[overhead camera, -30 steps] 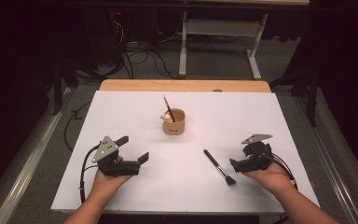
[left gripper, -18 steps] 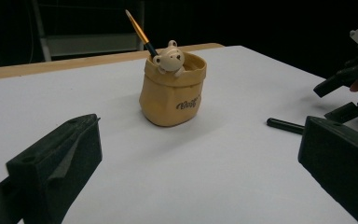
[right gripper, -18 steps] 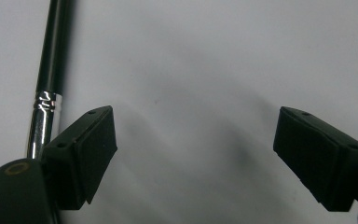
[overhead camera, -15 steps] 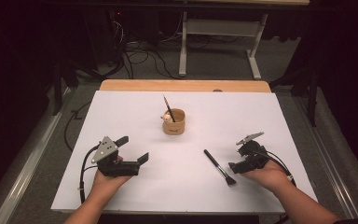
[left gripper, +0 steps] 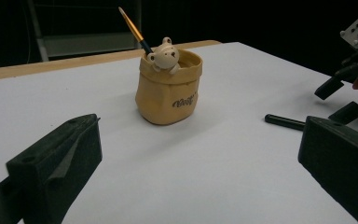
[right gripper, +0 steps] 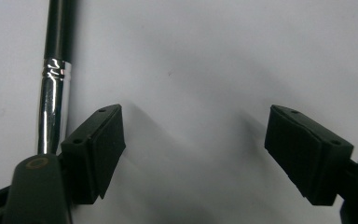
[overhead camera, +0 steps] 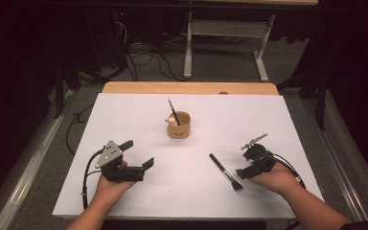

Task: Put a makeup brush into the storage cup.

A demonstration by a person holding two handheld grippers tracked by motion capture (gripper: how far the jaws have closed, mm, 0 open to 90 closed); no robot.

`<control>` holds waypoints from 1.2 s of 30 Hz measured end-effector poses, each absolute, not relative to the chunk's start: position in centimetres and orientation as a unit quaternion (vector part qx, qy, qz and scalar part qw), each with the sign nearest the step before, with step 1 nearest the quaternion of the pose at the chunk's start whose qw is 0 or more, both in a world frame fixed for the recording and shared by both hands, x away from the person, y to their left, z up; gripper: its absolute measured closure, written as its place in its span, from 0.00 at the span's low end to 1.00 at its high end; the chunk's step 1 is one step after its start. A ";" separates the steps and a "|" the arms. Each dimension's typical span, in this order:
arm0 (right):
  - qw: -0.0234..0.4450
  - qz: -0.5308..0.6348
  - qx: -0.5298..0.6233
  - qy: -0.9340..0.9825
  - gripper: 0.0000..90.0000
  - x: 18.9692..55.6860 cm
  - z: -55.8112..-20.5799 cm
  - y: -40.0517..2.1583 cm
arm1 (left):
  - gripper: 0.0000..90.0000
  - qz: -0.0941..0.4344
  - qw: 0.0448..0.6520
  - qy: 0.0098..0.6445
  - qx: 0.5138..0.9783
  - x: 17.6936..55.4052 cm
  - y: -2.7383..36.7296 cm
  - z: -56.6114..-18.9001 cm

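Note:
A tan pouch-shaped cup (overhead camera: 178, 125) with a small bear figure stands mid-table, and a thin brush (overhead camera: 172, 109) leans in it. A black make-up brush (overhead camera: 224, 171) lies flat to its right front. My right gripper (overhead camera: 242, 167) sits low beside the bristle end. In the right gripper view the brush's silver ferrule (right gripper: 53, 93) lies just outside the left jaw. This gripper (right gripper: 193, 154) is open; its jaws have just been closing, with only bare table between them. My left gripper (overhead camera: 138, 153) rests open at front left, facing the cup (left gripper: 168, 88).
White paper (overhead camera: 287, 124) covers the table, and a wooden edge (overhead camera: 187, 87) shows at the back. Beyond it are a metal stand (overhead camera: 225, 33) and cables on a dark floor. The other hand's gripper (left gripper: 349, 88) shows at the right of the left gripper view.
The right gripper has edged left and tipped down toward the lying brush, and its jaws stand a little narrower. The left gripper, cup and brushes have not moved.

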State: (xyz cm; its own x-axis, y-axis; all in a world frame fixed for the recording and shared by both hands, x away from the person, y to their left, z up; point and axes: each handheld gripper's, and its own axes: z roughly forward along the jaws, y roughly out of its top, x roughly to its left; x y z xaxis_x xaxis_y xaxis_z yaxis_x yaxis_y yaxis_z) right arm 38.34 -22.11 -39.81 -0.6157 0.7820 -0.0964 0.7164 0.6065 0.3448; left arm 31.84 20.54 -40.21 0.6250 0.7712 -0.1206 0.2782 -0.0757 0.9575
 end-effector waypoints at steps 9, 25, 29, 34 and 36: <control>0.099 0.113 0.429 0.891 0.30 38.6 -39.0 -21.8 | 0.00 0.219 0.564 0.371 0.704 31.8 20.5 -40.3; 0.073 0.094 0.407 0.905 0.43 39.1 -37.2 -20.0 | 0.00 0.234 0.555 0.359 0.713 31.9 20.3 -40.5; 0.075 0.098 0.396 0.910 0.45 38.9 -36.2 -19.2 | 0.00 0.235 0.556 0.362 0.711 31.9 20.4 -40.6; 0.076 0.104 0.380 0.916 0.49 38.6 -35.5 -18.1 | 0.00 0.235 0.556 0.362 0.710 31.9 20.3 -40.6; 0.073 0.107 0.379 0.916 0.50 38.5 -35.6 -17.6 | 0.00 0.242 0.556 0.359 0.709 31.8 20.3 -40.6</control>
